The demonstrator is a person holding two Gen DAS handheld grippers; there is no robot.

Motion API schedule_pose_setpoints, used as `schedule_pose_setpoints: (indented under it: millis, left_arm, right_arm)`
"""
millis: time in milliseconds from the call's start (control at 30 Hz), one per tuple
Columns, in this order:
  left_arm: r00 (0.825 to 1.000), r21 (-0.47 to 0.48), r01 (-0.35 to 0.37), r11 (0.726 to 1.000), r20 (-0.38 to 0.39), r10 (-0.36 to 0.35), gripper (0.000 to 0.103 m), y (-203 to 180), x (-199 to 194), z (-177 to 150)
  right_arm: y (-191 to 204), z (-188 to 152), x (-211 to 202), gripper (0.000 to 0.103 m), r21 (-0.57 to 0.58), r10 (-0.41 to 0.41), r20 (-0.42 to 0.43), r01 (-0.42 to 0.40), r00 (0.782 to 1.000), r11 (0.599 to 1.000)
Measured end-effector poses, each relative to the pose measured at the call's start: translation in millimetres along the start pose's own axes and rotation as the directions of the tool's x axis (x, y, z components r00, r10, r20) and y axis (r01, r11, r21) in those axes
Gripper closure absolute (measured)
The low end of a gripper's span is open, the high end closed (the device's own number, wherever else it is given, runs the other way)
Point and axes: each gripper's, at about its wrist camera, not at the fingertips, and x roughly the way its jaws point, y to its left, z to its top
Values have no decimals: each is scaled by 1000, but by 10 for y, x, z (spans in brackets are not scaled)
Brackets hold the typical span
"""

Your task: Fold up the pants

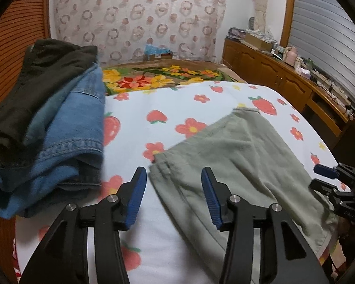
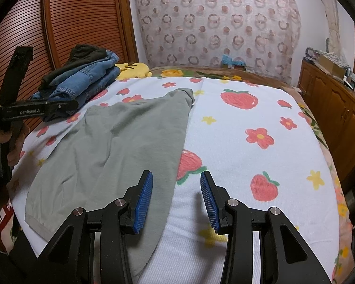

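Looking along my left gripper (image 1: 174,177), I see its blue-padded jaws spread wide with nothing between them, hovering over the near corner of the sage-green soft cotton pants (image 1: 243,156). The pants lie flat, apparently folded leg on leg, on the white bedsheet printed with red strawberries and flowers (image 1: 177,108), running diagonally across it. My right gripper (image 2: 176,184) is likewise wide open and empty, straddling the pants' right edge, one pad over cloth, the other over bare sheet.

Crowding the left side: a stack of folded blue denim jeans (image 1: 68,127) topped by a dark garment (image 1: 35,82), just beside the pants but apart from them. A yellow plush toy (image 2: 135,69) sits behind the stack. A long brown wooden cabinet (image 1: 281,78), cluttered on top, runs along the right. A sheer curtain with ring pattern (image 2: 215,23) hangs at the far wall.
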Motion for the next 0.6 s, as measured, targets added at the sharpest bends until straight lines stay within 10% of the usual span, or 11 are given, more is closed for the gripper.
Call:
schedule_pose_setpoints:
  millis: [600]
  left_arm:
    - [995,66,102,993,-13,-102,53,-548,-322,-550]
  right_arm:
    - [49,-91,-425,59,-17,40,-3,-40,999,999]
